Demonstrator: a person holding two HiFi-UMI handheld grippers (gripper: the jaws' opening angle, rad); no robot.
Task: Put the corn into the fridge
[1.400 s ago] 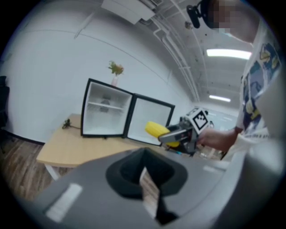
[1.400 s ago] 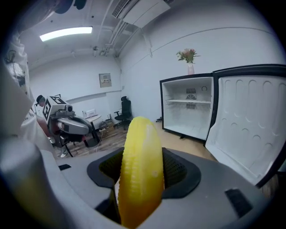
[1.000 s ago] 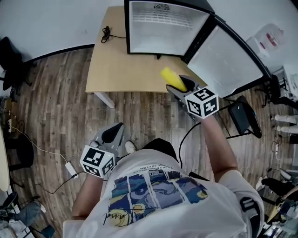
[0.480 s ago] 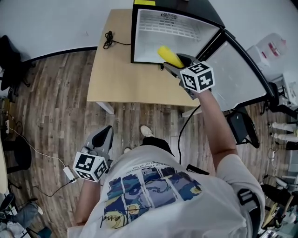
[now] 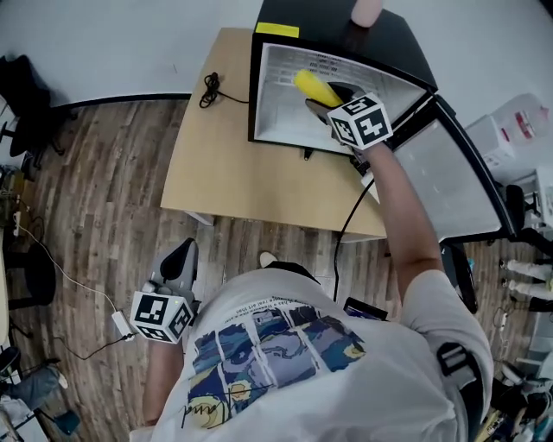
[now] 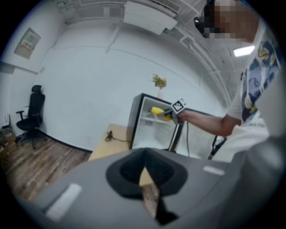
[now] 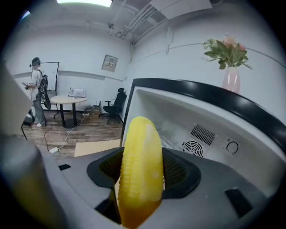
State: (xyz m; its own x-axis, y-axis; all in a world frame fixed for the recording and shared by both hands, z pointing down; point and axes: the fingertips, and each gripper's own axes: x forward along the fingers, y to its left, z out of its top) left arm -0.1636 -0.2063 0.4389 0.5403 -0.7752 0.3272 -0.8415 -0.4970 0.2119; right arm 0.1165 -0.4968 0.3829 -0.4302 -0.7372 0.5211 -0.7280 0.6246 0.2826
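Observation:
A yellow corn cob [image 5: 314, 87] sticks forward out of my right gripper [image 5: 333, 99], which is shut on it. In the right gripper view the corn [image 7: 142, 143] stands between the pads, its tip just inside the open mouth of the black fridge [image 7: 214, 116]. The fridge [image 5: 294, 34] sits on a low wooden table [image 5: 233, 164], and its door [image 5: 449, 181] is swung open to the right. My left gripper [image 5: 179, 262] hangs low over the floor by my left side, shut and holding nothing. From the left gripper view the fridge [image 6: 136, 120] and corn [image 6: 157, 111] are seen far off.
A pink vase [image 5: 367, 10] with flowers stands on the fridge top. A black cable [image 5: 213, 89] lies on the table's back left corner. A power strip [image 5: 121, 324] and cords lie on the wood floor at left. Further back are an office chair [image 6: 31, 116] and a person [image 7: 35, 89].
My right gripper has carried the corn forward, from above the table's front edge up into the fridge opening. The left gripper has dropped slightly lower and back.

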